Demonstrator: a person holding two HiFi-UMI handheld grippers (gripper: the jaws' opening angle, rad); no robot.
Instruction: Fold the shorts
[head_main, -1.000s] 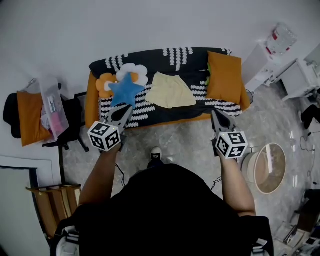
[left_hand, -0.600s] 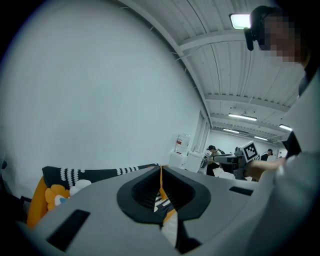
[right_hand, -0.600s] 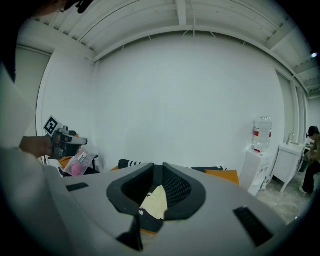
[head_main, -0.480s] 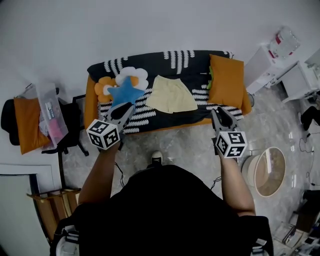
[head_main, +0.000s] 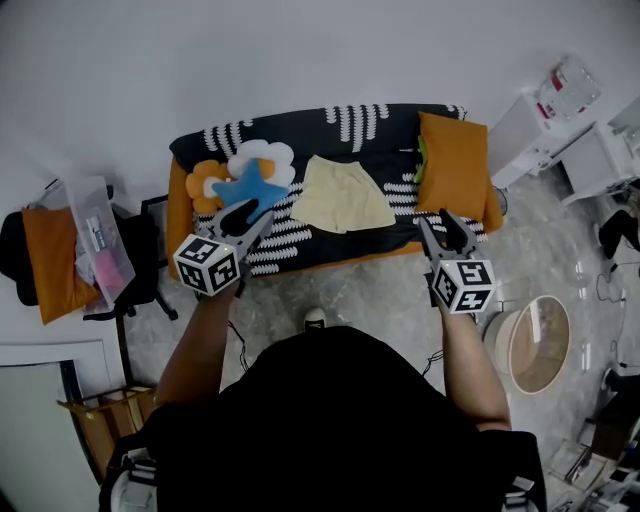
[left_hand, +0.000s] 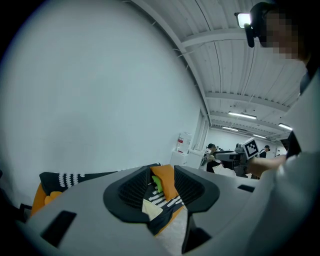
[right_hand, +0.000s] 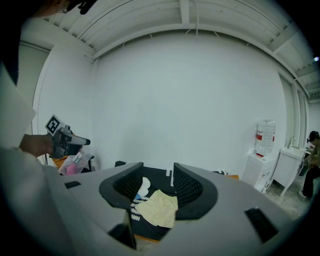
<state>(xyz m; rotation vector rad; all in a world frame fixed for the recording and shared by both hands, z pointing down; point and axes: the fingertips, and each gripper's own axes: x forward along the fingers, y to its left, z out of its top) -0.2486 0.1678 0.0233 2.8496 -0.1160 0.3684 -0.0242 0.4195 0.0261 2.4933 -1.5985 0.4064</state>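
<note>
The pale yellow shorts (head_main: 342, 195) lie flat on the middle of the black-and-white patterned sofa (head_main: 400, 130). Both grippers hover in front of the sofa, short of its front edge and apart from the shorts. My left gripper (head_main: 252, 212) points at the blue star pillow (head_main: 248, 187); its jaws are opening with nothing between them. My right gripper (head_main: 444, 222) is below the orange cushion (head_main: 452, 160), its jaws also opening and empty. The right gripper view shows the shorts (right_hand: 160, 207) through the gap in the right gripper (right_hand: 157, 192). In the left gripper view, the orange cushion (left_hand: 164, 181) shows between the jaws of the left gripper (left_hand: 162, 192).
White (head_main: 262, 155) and orange (head_main: 205, 180) flower pillows lie at the sofa's left end. A chair with orange cloth (head_main: 55, 250) and a plastic bag (head_main: 95, 235) stands to the left. At right are a round basket (head_main: 540, 335) and a white cabinet with a water bottle (head_main: 565, 85).
Both grippers' jaws have gone from shut to spread apart. Both hands have moved a little toward the sofa.
</note>
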